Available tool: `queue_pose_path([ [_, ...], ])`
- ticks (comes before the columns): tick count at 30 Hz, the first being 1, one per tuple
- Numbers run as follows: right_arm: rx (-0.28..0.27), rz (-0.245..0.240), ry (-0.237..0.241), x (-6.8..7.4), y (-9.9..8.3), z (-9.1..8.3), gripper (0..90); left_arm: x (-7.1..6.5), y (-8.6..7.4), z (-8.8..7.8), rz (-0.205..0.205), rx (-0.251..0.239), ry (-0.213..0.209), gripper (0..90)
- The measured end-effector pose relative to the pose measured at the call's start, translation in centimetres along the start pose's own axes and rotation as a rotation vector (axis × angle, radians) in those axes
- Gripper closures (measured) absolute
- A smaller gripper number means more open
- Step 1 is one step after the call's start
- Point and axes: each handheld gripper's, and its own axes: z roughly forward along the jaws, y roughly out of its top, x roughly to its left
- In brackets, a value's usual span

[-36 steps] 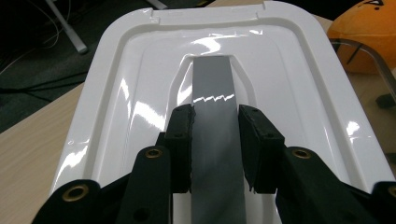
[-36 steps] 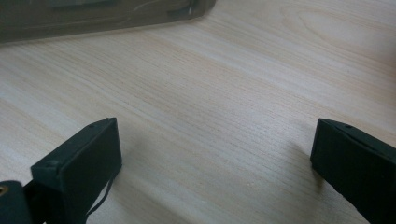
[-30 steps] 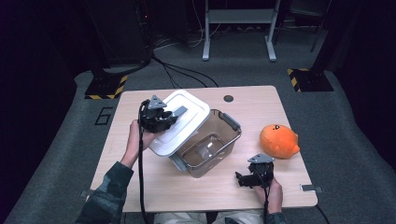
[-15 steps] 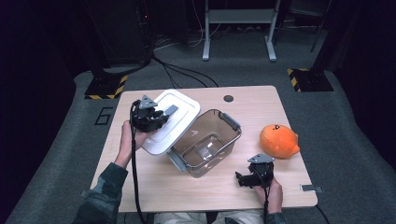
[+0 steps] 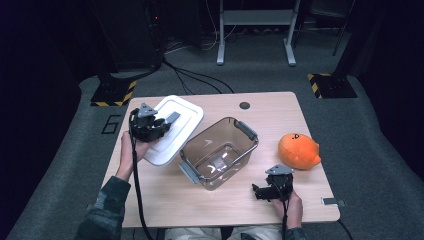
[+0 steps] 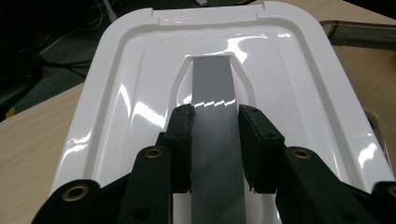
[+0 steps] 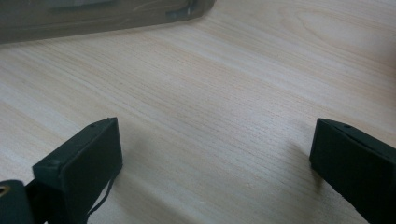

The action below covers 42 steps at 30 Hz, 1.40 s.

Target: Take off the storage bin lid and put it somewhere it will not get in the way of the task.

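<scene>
A white lid (image 5: 182,121) is lifted at the table's left, tilted, with its right edge beside the clear brown container (image 5: 243,148). My left gripper (image 5: 167,121) is shut on the lid's grey handle strip (image 6: 212,84); in the left gripper view the two jaws press that strip from both sides, the left gripper (image 6: 215,128) standing over the white lid (image 6: 126,88). The container stands uncovered at mid-table and looks empty. My right gripper (image 5: 260,192) rests low near the front edge, open, with bare wood between its jaws, as the right gripper (image 7: 215,154) view shows.
An orange plush toy (image 5: 298,150) lies on the table (image 5: 280,112) to the right of the container. A corner of the container (image 7: 93,18) sits just ahead of my right gripper. A round hole (image 5: 244,105) marks the far table edge. Cables trail from both grippers.
My left gripper has carried the white lid to the left and slightly away, off the container, leaving its whole mouth uncovered. The right gripper has stayed where it was.
</scene>
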Motion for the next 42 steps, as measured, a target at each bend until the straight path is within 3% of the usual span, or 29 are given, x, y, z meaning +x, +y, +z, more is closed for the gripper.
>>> queue_pose_path([
  [19,0.0,0.0,-0.001,0.0,0.0,0.0,1.6,3.0,-2.9,0.9,-0.076,0.027,0.048,66.3],
  [42,0.0,0.001,-0.001,0.0,0.0,0.0,1.6,4.4,-7.1,3.5,-0.138,0.108,0.06,66.3],
])
